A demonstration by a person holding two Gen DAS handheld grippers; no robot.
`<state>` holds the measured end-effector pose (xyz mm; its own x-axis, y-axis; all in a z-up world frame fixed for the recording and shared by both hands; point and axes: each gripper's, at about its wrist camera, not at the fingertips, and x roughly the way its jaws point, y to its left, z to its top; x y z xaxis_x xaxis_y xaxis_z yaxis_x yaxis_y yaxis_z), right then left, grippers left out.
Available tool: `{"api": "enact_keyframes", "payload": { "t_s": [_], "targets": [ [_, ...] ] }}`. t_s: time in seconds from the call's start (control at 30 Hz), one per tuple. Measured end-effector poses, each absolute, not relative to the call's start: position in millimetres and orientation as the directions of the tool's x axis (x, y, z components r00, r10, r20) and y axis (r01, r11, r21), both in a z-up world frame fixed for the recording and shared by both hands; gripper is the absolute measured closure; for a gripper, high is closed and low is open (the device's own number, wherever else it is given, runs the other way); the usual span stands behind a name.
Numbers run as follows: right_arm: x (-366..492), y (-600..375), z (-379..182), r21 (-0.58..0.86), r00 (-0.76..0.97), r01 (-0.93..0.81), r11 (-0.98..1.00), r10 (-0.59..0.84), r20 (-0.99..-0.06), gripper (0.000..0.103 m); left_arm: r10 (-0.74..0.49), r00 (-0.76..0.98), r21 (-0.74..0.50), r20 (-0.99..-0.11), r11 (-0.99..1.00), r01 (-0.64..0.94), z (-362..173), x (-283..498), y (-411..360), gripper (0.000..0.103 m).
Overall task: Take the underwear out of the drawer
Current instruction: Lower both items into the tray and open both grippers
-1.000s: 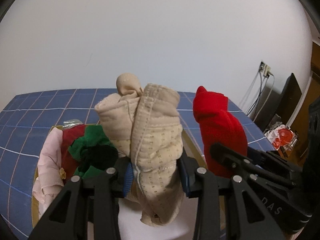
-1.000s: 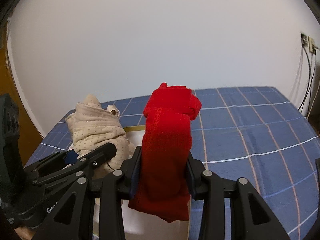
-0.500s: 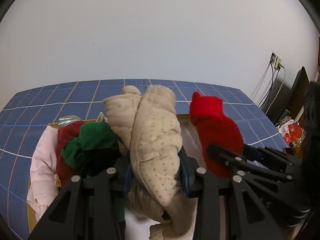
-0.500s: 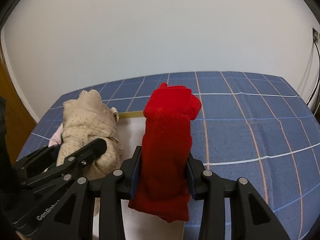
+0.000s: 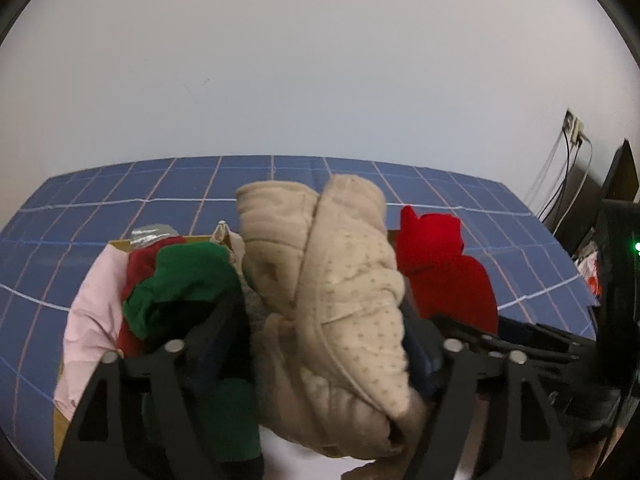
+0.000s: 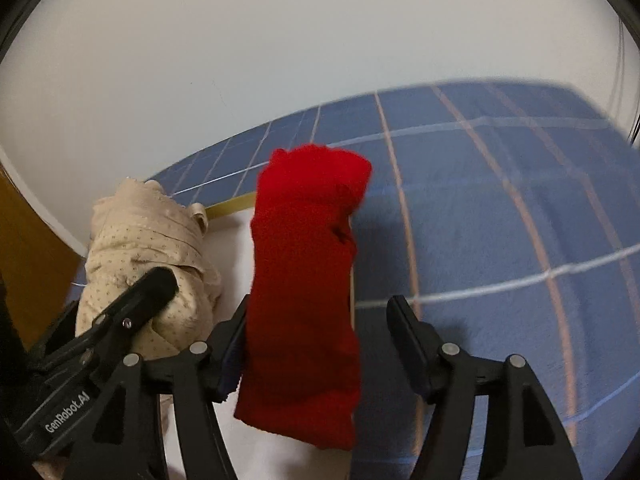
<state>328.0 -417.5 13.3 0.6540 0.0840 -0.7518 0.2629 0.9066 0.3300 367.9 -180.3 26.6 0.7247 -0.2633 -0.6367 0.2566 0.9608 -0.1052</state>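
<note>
A rolled beige dotted underwear [image 5: 328, 280] stands between the fingers of my left gripper [image 5: 324, 320]. Its jaws are opening and the pads have come off the cloth. The roll sags toward the white floor of the drawer box [image 5: 120, 244]. My right gripper [image 6: 320, 306] has a red underwear [image 6: 304, 260] between its jaws, which are opening too. The red cloth still leans on the left finger, and the right finger [image 6: 404, 332] stands clear of it. Each wrist view shows the other piece: beige underwear [image 6: 144, 240] at left, red underwear [image 5: 440, 264] at right.
Green cloth [image 5: 188, 276], pink cloth [image 5: 92, 320] and dark red cloth [image 5: 140, 264] are heaped in the box's left part. The box rests on a blue checked cover [image 6: 500, 220]. A wall socket with cables [image 5: 574, 128] is far right; a brown wooden panel [image 6: 28, 240] at left.
Both grippers' jaws have widened and let go of the beige and red pieces. Both hands have sunk toward the box, and the right one has tilted.
</note>
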Motion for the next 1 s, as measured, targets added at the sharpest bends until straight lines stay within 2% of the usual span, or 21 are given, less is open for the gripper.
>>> {"api": "enact_keyframes", "payload": {
  "t_s": [0.17,0.23,0.63,0.83,1.0],
  "targets": [
    [307.1,-412.2,31.8,0.335,0.718,0.267,0.904,0.045,-0.694,0.036,-0.269,0.720,-0.113,-0.640,0.959,0.258,37.3,362.0,-177.1,0.004],
    [298.3,-409.7,40.8,0.334,0.740,0.262,0.905,0.033,-0.672,0.036,-0.272,0.730,-0.129,-0.627,0.960,0.248,41.8,356.6,-173.9,0.001],
    [237.5,-389.3,69.4,0.346,0.816,0.289,0.893,-0.041,-0.577,0.036,-0.250,0.757,-0.076,-0.604,0.963,0.258,54.7,326.3,-167.7,0.001],
    [209.8,-372.4,75.4,0.380,0.842,0.278,0.882,-0.033,-0.539,0.036,-0.228,0.763,-0.025,-0.605,0.963,0.268,51.9,301.1,-161.8,0.001],
    [190.7,-357.2,71.4,0.380,0.848,0.272,0.884,-0.033,-0.529,0.036,-0.239,0.755,-0.044,-0.610,0.962,0.269,46.3,281.9,-149.7,0.001]
  ]
}}
